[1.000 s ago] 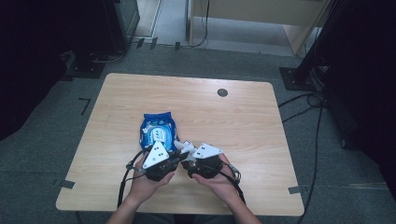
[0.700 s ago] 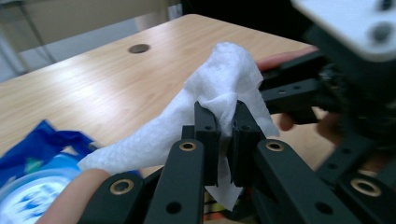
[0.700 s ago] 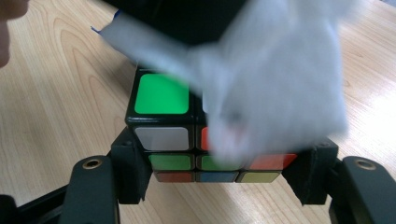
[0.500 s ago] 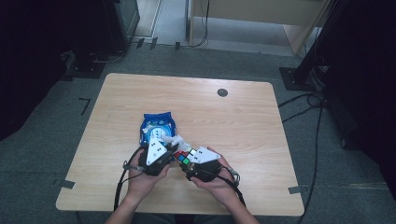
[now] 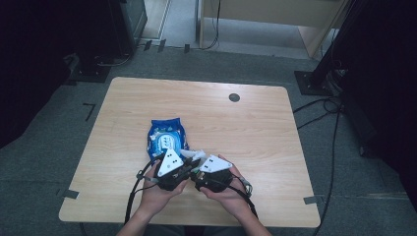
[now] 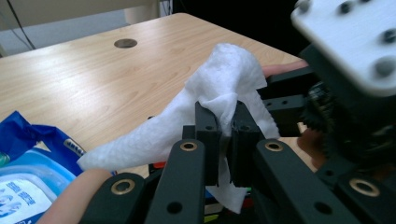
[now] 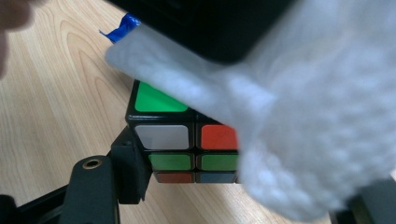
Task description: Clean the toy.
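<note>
1. The white wipe (image 6: 224,88) is pinched in the left gripper (image 6: 227,135); its jaws are closed tight on a fold of it, and loose ends hang out above and below the pads.
2. In the right gripper view the wipe (image 7: 299,140) drapes over the top and one side of a puzzle cube (image 7: 187,140), touching it and hiding part of it.
3. The cube shows green, white and orange stickers on black plastic. It sits between the jaws of the right gripper (image 7: 233,177), which are partly open around it; one black jaw presses on the cube's side, the other is hidden behind the wipe, so a firm hold looks likely but I cannot tell for sure.
4. In the high view the left gripper (image 5: 189,164) and the right gripper (image 5: 196,172) meet tip to tip near the front edge of the table (image 5: 275,147), about midway along it, each held in a hand.
5. Both grippers carry a grey three-cornered plate on top.
6. A blue pack of wipes (image 5: 167,135) lies flat just behind the left gripper, toward the middle of the table.
7. A small round dark hole (image 5: 234,97) sits near the table's far edge, well apart from everything else.
</note>
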Action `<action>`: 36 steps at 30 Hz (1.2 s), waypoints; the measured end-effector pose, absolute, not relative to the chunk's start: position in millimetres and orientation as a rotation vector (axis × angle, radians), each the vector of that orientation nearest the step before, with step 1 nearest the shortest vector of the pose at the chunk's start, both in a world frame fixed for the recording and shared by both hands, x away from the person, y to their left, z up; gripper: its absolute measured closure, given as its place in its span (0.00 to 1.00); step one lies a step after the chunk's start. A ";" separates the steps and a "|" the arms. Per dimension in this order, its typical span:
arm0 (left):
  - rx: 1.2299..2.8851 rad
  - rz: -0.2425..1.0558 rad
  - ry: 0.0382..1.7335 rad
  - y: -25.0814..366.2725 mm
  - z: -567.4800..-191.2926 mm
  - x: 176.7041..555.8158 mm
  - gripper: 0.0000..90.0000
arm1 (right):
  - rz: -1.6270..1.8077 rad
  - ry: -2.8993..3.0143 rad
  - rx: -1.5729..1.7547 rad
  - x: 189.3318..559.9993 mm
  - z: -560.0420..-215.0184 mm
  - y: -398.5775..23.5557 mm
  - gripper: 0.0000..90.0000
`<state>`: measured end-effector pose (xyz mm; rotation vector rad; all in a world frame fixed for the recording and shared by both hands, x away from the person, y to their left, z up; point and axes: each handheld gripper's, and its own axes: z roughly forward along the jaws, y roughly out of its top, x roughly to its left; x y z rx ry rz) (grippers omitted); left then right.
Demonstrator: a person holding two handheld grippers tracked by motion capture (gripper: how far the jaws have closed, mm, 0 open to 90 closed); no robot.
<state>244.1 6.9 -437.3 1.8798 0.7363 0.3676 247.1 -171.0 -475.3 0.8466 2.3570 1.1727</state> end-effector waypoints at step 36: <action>1.760 0.475 1.033 35.3 -424.9 257.3 0.33 | 1.193 2.260 0.984 254.2 -476.2 -195.8 0.39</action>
